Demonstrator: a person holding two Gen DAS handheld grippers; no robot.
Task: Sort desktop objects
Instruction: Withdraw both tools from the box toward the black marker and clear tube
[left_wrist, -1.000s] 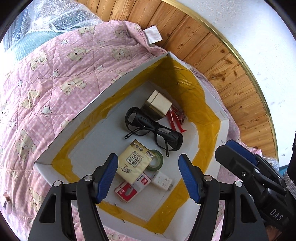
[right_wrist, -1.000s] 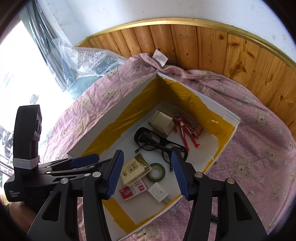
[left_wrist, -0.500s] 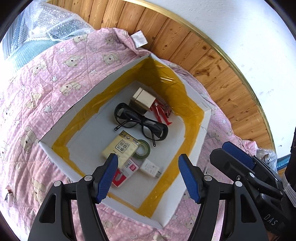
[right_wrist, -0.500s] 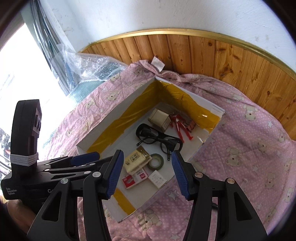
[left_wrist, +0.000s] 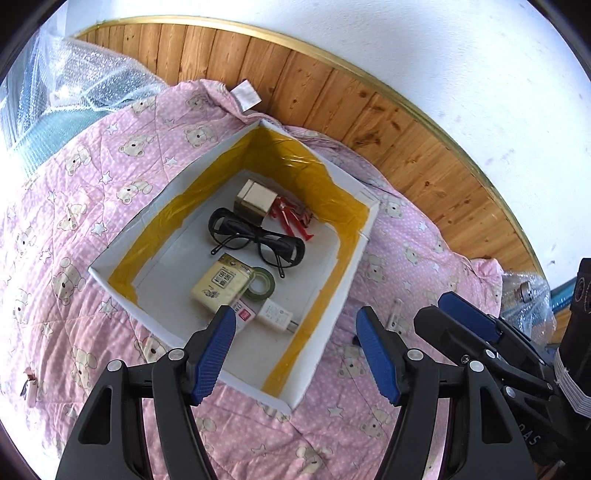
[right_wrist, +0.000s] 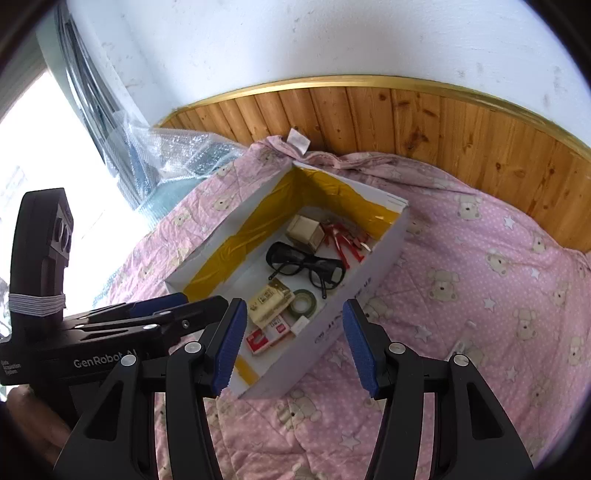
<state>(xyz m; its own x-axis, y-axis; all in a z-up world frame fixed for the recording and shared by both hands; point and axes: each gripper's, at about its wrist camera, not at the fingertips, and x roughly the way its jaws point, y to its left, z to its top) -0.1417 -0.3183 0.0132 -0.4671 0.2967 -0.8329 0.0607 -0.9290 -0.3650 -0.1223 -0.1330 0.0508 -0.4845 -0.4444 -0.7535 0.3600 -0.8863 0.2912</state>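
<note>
I have both grippers up above the bed; the left gripper (left_wrist: 295, 350) is spread wide and empty, and the right gripper (right_wrist: 293, 345) is likewise wide with nothing between its blue pads. Below them a white box (left_wrist: 325, 321) lined with yellow tape sits on a pink quilt (left_wrist: 74, 192) printed with bears; everything I can see to sort lies inside it. At the far corner a small beige carton (left_wrist: 255, 201) touches some red clips (left_wrist: 293, 223); just in front of them lie black glasses (left_wrist: 255, 238) with the arms folded out. Nearer me a pale yellow packet (left_wrist: 221, 284) overlaps a green roll of tape (left_wrist: 264, 286); a red and white staple box (right_wrist: 267, 332) and a white charger (left_wrist: 277, 315) sit beside them at the near end. In my left view the right gripper shows at the right edge, beside a clear plastic bag (left_wrist: 524, 295); bubble wrap (right_wrist: 177, 151) is piled by the wooden wall panel (right_wrist: 443, 122).
</note>
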